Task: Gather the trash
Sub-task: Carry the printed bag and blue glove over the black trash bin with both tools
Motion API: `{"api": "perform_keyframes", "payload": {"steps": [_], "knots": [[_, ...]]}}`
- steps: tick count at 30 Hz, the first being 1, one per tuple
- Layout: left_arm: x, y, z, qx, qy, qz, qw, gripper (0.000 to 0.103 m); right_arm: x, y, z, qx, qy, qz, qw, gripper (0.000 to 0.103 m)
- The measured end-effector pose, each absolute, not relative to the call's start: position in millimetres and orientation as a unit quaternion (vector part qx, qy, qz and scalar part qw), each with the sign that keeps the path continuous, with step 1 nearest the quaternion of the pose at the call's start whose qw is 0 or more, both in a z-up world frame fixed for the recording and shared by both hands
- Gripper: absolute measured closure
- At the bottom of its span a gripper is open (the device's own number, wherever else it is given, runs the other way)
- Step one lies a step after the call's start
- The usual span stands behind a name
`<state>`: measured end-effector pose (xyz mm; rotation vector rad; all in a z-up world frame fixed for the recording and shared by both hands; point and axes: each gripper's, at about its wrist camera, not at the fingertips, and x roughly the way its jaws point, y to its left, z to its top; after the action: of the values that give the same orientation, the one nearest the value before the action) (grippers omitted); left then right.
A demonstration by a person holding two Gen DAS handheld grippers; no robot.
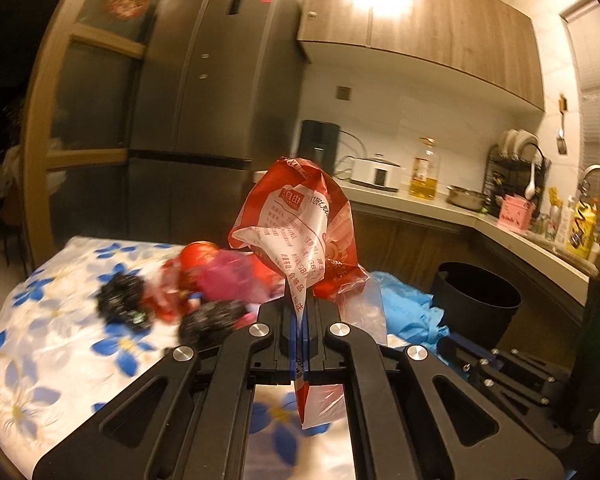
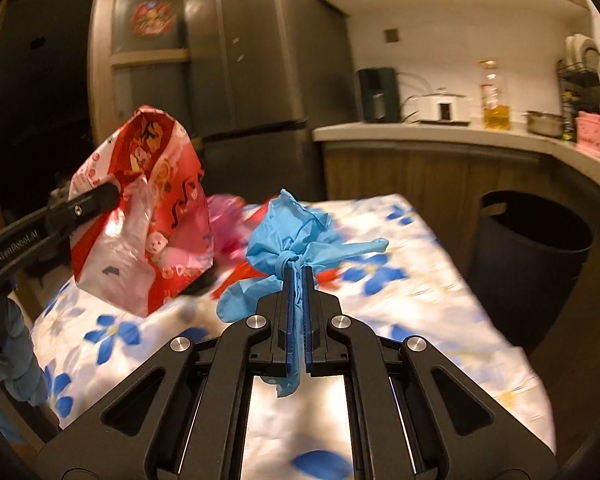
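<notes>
My left gripper [image 1: 299, 308] is shut on a red and white plastic snack bag [image 1: 300, 224] and holds it above the table; the same bag [image 2: 140, 208] and the left gripper's fingers [image 2: 96, 200] show at the left of the right wrist view. My right gripper [image 2: 298, 280] is shut on a knotted blue disposable glove [image 2: 292, 236], lifted over the table; this glove [image 1: 408, 304] shows to the right in the left wrist view. A dark round trash bin [image 2: 532, 256] stands on the floor right of the table, also in the left wrist view [image 1: 476, 300].
The table has a white cloth with blue flowers [image 2: 412, 288]. More trash lies on it: red and pink wrappers [image 1: 208, 272] and black crumpled lumps [image 1: 120, 296]. A kitchen counter [image 2: 440, 132] with bottles and pots runs behind. A grey fridge [image 1: 220, 100] stands beyond the table.
</notes>
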<state>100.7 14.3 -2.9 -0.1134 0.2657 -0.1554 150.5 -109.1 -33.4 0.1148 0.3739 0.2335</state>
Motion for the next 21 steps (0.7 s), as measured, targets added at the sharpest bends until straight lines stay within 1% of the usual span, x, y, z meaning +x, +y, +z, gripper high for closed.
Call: {"api": "perform_keyframes", "payload": {"steps": [6, 14, 21], "knots": [[129.3, -34.3, 6.1, -0.041, 0.135, -0.118, 0.983, 0.102, 156.0, -161.1, -16.1, 0.065, 0.159, 0.058, 0.983, 0.099], [171.3, -105.7, 26.1, -0.028, 0.112, -0.172, 0.978, 0.102, 168.9, -227.0, 5.2, 0.065, 0.118, -0.027, 0.991, 0.099], [203.1, -169.0, 32.8, -0.019, 0.101, -0.209, 0.973, 0.102, 190.5, -279.8, 14.0, 0.087, 0.104, -0.083, 0.987, 0.099]]}}
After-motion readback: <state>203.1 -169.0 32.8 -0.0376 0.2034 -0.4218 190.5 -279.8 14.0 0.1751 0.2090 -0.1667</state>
